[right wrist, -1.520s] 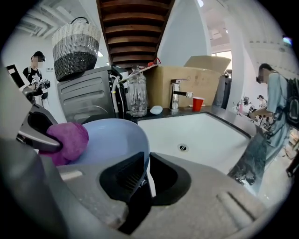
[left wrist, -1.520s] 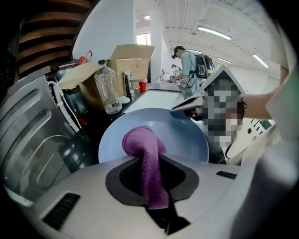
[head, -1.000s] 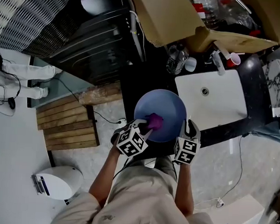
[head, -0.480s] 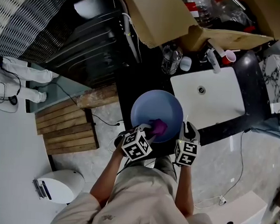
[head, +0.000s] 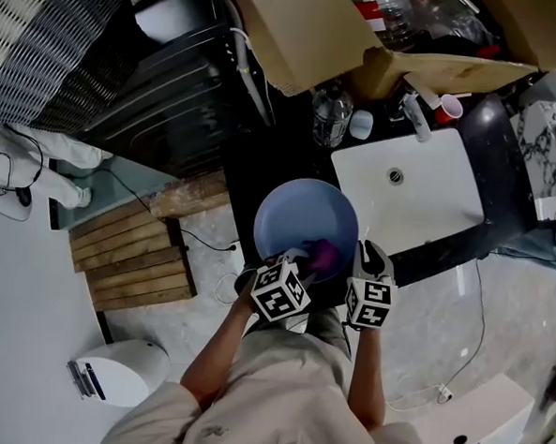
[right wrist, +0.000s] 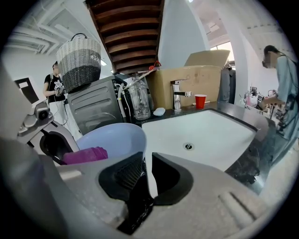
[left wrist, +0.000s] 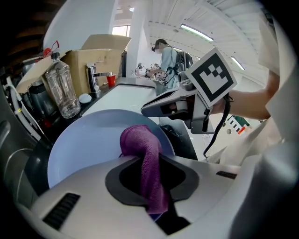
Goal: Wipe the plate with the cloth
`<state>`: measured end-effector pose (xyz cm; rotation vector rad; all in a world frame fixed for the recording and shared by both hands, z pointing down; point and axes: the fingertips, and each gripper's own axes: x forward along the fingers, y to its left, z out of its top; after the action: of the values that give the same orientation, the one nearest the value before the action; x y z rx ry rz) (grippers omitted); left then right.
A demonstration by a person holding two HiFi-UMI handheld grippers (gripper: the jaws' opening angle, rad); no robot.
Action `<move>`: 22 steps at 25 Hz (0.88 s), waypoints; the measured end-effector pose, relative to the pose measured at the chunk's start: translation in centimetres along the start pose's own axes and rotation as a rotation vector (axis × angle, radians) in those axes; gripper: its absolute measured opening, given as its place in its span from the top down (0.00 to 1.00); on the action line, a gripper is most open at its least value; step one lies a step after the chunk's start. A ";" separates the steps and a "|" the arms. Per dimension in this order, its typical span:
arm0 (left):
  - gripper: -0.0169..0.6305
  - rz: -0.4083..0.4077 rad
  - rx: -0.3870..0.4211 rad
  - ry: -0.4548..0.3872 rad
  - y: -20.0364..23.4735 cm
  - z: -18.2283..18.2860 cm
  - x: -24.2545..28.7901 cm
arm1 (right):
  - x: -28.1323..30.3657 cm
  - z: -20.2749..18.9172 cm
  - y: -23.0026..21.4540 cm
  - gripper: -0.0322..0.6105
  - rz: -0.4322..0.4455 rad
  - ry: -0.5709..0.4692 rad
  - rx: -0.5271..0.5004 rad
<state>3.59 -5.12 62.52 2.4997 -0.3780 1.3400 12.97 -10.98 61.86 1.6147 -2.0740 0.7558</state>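
Observation:
A pale blue plate is held over the dark counter beside the sink. My right gripper is shut on the plate's right rim, the edge pinched between its jaws. My left gripper is shut on a purple cloth, which presses on the plate near its lower edge. The cloth shows in the head view at the plate's near side, and as a purple fold in the right gripper view.
A white sink with a tap lies right of the plate. Behind it stand a clear bottle, a red cup and a cardboard box. A woven basket sits on a dark appliance. People stand in the background.
The cloth and left gripper have slid from the plate's middle-left toward its lower right edge. The plate and right gripper have shifted slightly.

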 end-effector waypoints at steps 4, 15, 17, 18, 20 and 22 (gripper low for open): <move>0.88 0.000 -0.006 -0.004 0.0 0.5 0.5 | -0.1 -0.1 0.2 0.85 0.027 0.009 -0.010; 0.88 0.010 -0.028 -0.026 0.9 2.3 1.7 | -0.1 -0.1 0.7 0.85 0.077 0.024 -0.032; 0.88 0.012 -0.028 -0.030 1.1 2.6 1.9 | -0.1 -0.1 0.7 0.86 0.085 0.026 -0.036; 0.88 0.013 -0.029 -0.032 1.2 2.8 2.1 | 0.0 -0.1 0.7 0.85 0.088 0.027 -0.039; 0.88 0.017 -0.031 -0.036 1.4 3.2 2.3 | 0.0 -0.1 0.8 0.86 0.094 0.029 -0.043; 0.88 0.025 -0.034 -0.041 1.8 3.5 2.5 | 0.0 -0.1 0.7 0.86 0.099 0.032 -0.047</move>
<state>7.02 -8.29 62.95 2.5055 -0.4389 1.2829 12.26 -10.78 61.81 1.4752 -2.1457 0.7554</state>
